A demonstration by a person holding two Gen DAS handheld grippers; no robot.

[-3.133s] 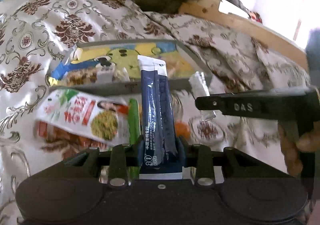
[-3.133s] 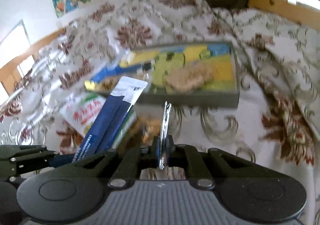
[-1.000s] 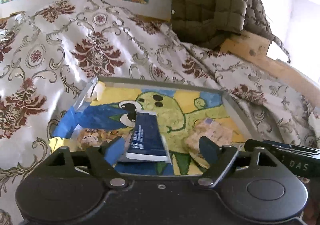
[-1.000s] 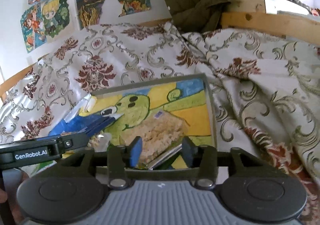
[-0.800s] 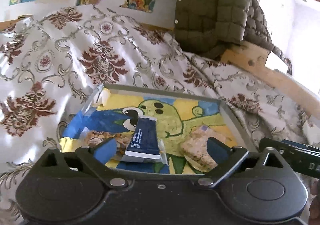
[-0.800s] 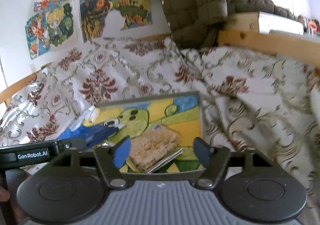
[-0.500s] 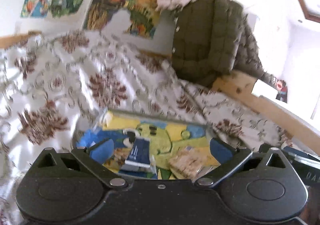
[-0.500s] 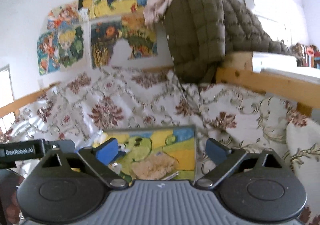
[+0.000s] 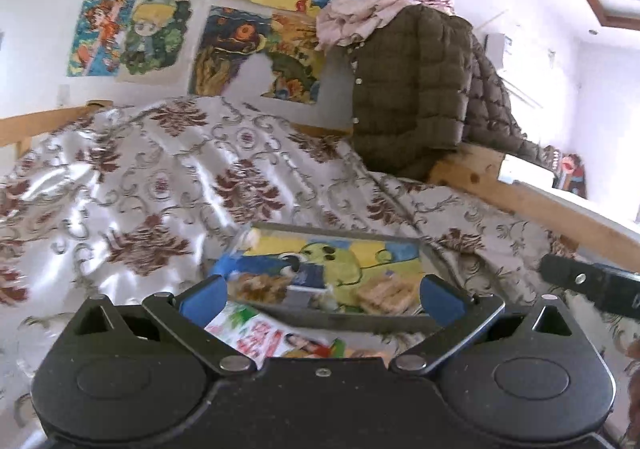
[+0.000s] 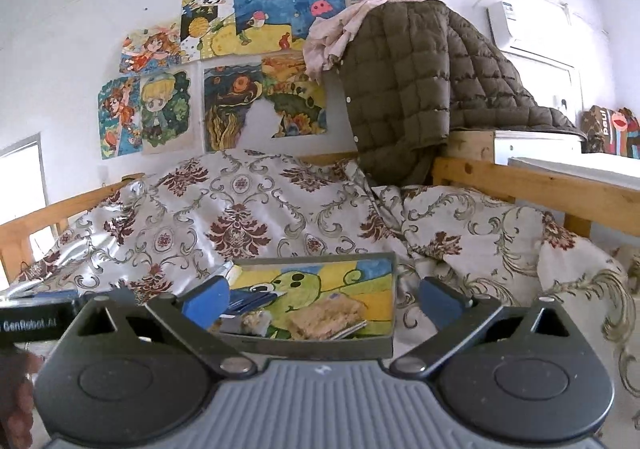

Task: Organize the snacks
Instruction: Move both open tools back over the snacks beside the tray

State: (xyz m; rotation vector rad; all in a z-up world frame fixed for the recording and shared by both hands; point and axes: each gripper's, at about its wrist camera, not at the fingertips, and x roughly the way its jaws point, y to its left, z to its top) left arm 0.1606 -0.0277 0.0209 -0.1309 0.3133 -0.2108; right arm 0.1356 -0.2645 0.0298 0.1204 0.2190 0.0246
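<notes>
At the near edge of the left wrist view, the left gripper [image 9: 322, 297] stands spread wide, its 2 blue pads well apart with nothing between them. The right gripper [image 10: 323, 301] is just reaching its widest, its jaws opening on empty air, with no snack between them either. Just beneath the left gripper, a white and green snack packet [image 9: 276, 339] lies on the patterned bedspread [image 9: 160, 185], outside the tray and close against its near wall.

Beyond both grippers sits the shallow grey tray [image 10: 320, 345], its floor painted with a green cartoon creature on yellow and blue. Inside it, toward the left, lies a dark blue stick sachet [image 9: 310, 277], with a blue packet [image 9: 256, 267] stretched across the left half behind it. A beige crumbly snack bar [image 10: 326, 315] rests toward the right of the tray, and a thin silvery wrapper [image 10: 352, 329] pokes out beside it. A small pale snack [image 10: 254, 321] sits near the front wall; its kind is hard to tell.

At the right edge of the left wrist view, part of the other gripper's black arm shows, with a hand [image 9: 632, 389] beneath it.

Farther back, a wooden bed rail [image 10: 536, 189] runs along the right. An olive quilted jacket [image 10: 404, 89] hangs over it, and colourful drawings [image 10: 248, 61] cover the white wall.
</notes>
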